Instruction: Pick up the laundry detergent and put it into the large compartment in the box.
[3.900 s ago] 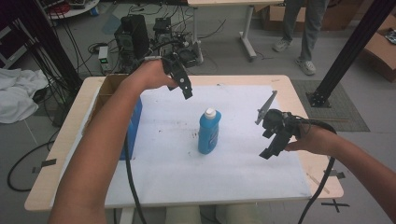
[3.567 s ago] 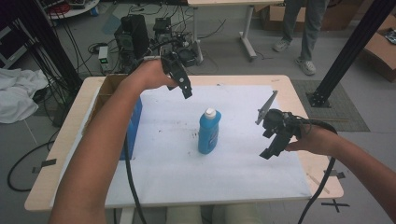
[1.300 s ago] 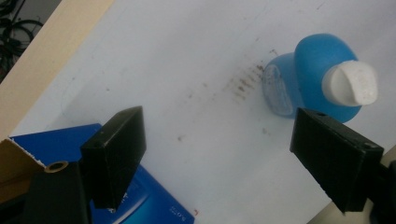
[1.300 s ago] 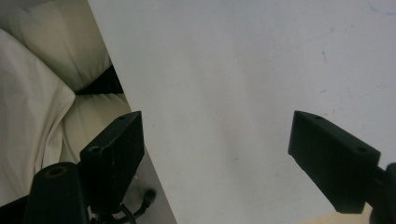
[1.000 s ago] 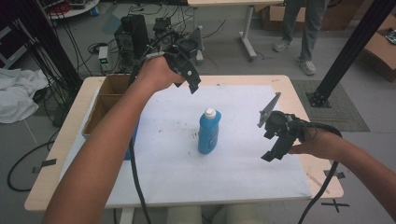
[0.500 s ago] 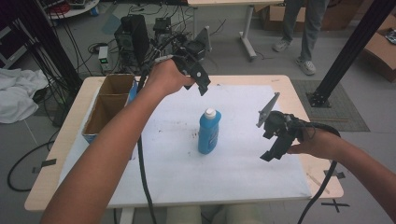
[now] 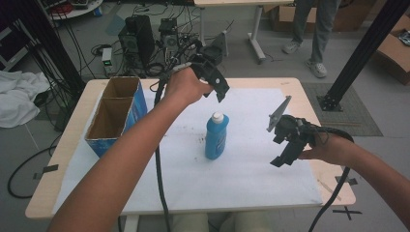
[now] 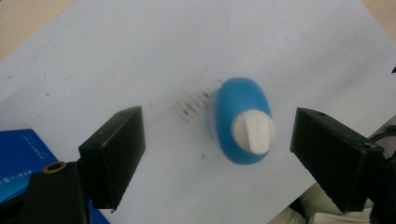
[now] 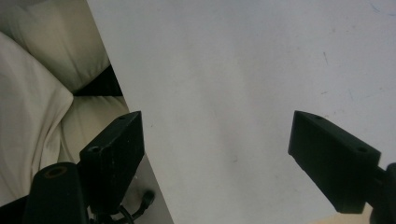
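A: Where was the blue plastic bottle with the white cap (image 7: 216, 136)?

B: It stood upright near the middle of the white paper sheet (image 7: 241, 179) that covered the light wooden table (image 7: 72, 125). In the left gripper view the bottle (image 8: 243, 120) was seen from above, between the two black jaws but lower than them, and some small dark marks were on the sheet just beside it.

A: And the left gripper (image 7: 218, 87), how was it?

B: It was held in the air above the far part of the sheet, beyond the bottle. Its jaws were wide apart and they held nothing.

A: What about the right gripper (image 7: 285, 153)?

B: It was at the right side of the sheet, well apart from the bottle, with a grey three-cornered plate (image 7: 279, 112) on top. Its jaws were also spread wide and empty. In the right gripper view they pointed down at the bare sheet (image 9: 243, 93), near its edge, and pale trousers (image 9: 37, 102) of the person were beside that edge.

A: Anything else on the table?

B: An open blue cardboard box with two compartments (image 7: 115, 112) stood at the left side. I could not see anything inside it.
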A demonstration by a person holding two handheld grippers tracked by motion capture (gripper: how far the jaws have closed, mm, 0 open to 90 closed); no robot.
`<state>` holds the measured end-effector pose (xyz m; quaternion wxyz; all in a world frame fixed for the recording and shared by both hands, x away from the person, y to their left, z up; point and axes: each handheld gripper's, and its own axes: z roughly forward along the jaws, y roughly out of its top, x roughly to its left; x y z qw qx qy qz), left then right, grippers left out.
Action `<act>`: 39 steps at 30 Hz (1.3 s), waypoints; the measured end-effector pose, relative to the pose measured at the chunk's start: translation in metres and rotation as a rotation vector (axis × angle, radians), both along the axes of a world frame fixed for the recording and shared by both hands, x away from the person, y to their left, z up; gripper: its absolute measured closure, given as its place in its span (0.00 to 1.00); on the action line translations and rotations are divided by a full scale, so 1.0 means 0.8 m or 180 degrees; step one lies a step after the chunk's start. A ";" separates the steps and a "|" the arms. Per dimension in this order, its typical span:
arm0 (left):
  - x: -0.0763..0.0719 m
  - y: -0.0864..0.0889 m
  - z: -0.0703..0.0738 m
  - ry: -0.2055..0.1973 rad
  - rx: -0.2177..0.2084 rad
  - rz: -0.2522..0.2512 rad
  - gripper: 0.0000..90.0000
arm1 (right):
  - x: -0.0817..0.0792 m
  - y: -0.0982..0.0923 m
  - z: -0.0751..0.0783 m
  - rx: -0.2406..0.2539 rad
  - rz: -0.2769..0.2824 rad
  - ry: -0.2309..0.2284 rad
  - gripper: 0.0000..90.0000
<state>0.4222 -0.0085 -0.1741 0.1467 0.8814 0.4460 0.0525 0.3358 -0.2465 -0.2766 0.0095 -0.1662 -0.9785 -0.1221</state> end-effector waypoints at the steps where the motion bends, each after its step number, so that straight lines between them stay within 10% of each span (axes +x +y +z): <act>1: -0.001 -0.001 -0.001 0.0002 -0.0004 0.0010 0.21 | 0.000 -0.001 0.000 0.0002 -0.0004 0.0002 0.20; 39: -0.009 -0.034 -0.062 0.0209 0.0030 0.0114 0.21 | -0.002 -0.002 -0.006 0.0019 0.0021 -0.0008 0.20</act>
